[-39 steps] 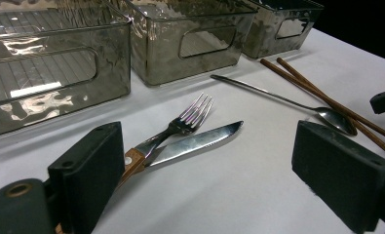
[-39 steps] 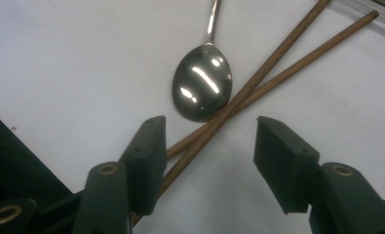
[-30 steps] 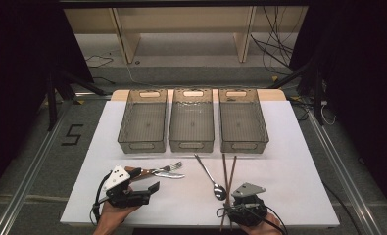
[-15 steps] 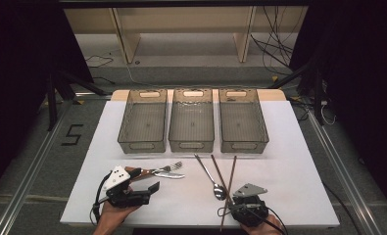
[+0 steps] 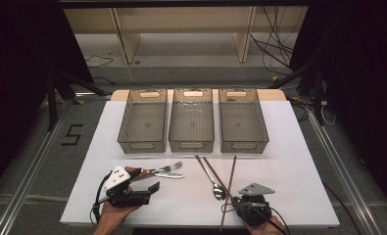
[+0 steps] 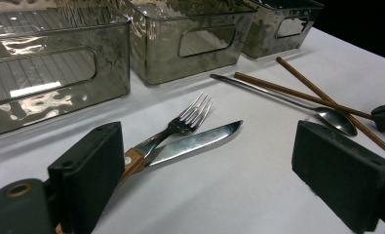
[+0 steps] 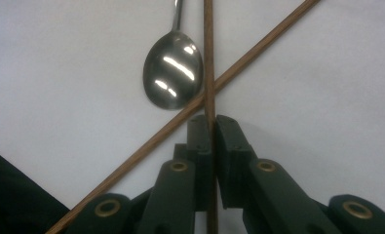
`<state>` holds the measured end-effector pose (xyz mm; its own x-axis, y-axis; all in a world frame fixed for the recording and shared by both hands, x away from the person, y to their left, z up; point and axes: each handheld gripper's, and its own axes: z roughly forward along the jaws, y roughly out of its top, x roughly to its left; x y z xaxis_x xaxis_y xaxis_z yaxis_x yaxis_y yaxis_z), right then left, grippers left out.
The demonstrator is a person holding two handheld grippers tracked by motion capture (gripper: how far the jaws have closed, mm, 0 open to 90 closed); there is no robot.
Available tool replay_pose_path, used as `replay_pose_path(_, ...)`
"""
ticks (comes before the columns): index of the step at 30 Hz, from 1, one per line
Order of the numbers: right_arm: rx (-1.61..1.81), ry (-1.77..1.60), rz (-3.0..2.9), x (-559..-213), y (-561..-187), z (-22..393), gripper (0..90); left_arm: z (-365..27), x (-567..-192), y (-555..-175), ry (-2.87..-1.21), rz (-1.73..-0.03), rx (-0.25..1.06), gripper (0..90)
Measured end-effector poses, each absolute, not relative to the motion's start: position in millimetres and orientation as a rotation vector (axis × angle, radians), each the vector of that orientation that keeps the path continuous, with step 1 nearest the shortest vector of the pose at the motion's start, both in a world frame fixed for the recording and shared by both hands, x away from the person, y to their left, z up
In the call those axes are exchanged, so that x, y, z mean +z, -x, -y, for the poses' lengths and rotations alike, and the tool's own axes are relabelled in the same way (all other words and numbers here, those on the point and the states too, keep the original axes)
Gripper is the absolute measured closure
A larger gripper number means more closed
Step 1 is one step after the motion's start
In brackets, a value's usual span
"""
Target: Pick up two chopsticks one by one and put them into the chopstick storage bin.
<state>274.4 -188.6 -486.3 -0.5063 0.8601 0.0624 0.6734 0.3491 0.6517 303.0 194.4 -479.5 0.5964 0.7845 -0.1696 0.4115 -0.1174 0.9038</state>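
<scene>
My right gripper [image 5: 236, 201] [image 7: 210, 127] is at the near right edge of the table. Its jaws have just been closing and are now shut on a brown chopstick [image 5: 215, 174] [image 7: 209, 58]. A second chopstick [image 5: 230, 183] [image 7: 268, 44] crosses it just ahead of the jaws. A steel spoon [image 5: 217, 191] [image 7: 173, 73] lies with its bowl beside them. My left gripper [image 5: 147, 181] [image 6: 214, 180] stands open at the near left, nothing between its pads. Just ahead of it lie a wooden-handled fork [image 5: 169, 169] [image 6: 190, 114] and a knife [image 5: 174, 175] [image 6: 195, 141].
Three smoky see-through bins [image 5: 142, 146] [image 5: 191, 146] [image 5: 244, 146] stand side by side across the middle of the white table [image 5: 289, 171]. The table's near edge runs right by both hands.
The right gripper's jaws have closed onto the chopstick. That chopstick's far end has swung left, so it now crosses the other one. Both hands stayed in place.
</scene>
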Motion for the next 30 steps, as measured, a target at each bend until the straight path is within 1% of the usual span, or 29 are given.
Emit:
replay_pose_path(8, 0.994, -1.349, -2.286, -478, -273, 197, 86.2, -194, -480, -303, -1.739, -0.995, 0.426, 11.8)
replay_pose_path(15, 1.051, -1.291, -2.286, -469, -269, 193, 86.2, -194, -480, -304, -1.747, -1.004, 0.415, 11.8)
replay_pose_path(22, 1.115, -1.196, -2.279, -461, -269, 180, 86.2, -186, -474, -307, -1.718, -1.024, 0.335, 12.0)
replay_pose_path(27, 1.173, -1.135, -2.278, -456, -270, 167, 86.1, -168, -466, -310, -1.721, -1.005, 0.259, 12.4)
replay_pose_path(30, 1.217, -1.071, -2.280, -453, -272, 153, 86.1, -152, -460, -316, -1.702, -1.005, 0.175, 13.9)
